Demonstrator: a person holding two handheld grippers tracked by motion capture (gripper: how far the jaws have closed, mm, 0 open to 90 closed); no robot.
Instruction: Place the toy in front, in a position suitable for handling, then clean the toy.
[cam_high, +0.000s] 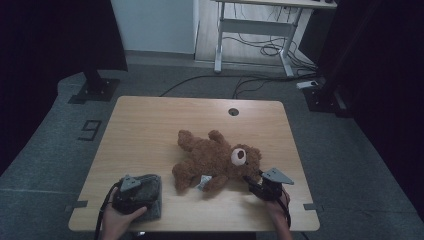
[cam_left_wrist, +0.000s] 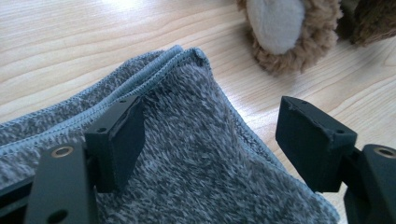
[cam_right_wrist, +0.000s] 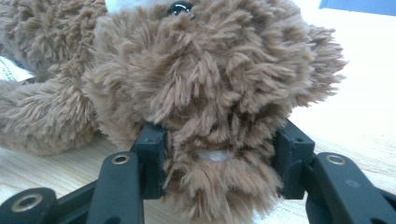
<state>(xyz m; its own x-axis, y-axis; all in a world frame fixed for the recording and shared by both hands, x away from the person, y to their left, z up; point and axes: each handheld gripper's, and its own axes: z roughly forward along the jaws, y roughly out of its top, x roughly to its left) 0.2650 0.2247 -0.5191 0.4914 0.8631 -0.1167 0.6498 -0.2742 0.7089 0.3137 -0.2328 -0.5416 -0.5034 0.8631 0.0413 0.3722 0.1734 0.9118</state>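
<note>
A brown teddy bear (cam_high: 210, 157) lies on its back in the middle of the wooden table (cam_high: 150, 125), with its head toward the right. My right gripper (cam_high: 252, 182) is at the bear's head. In the right gripper view its jaws press into the fur on both sides of the head (cam_right_wrist: 210, 70), so this gripper (cam_right_wrist: 219, 158) is shut on it. A folded grey fleece cloth (cam_high: 152, 200) lies at the front left. My left gripper (cam_high: 137, 187) rests on top of it. In the left gripper view the left gripper (cam_left_wrist: 210, 135) stands open over the cloth (cam_left_wrist: 201, 154), one jaw on the fleece, the other past its edge.
The bear's pale-soled foot (cam_left_wrist: 289, 28) lies just beyond the cloth. A white tag (cam_high: 203, 182) shows by the bear's legs. A cable hole (cam_high: 233, 111) is near the table's far edge. Beyond stand a white desk frame (cam_high: 255, 30) and black stand bases (cam_high: 95, 87).
</note>
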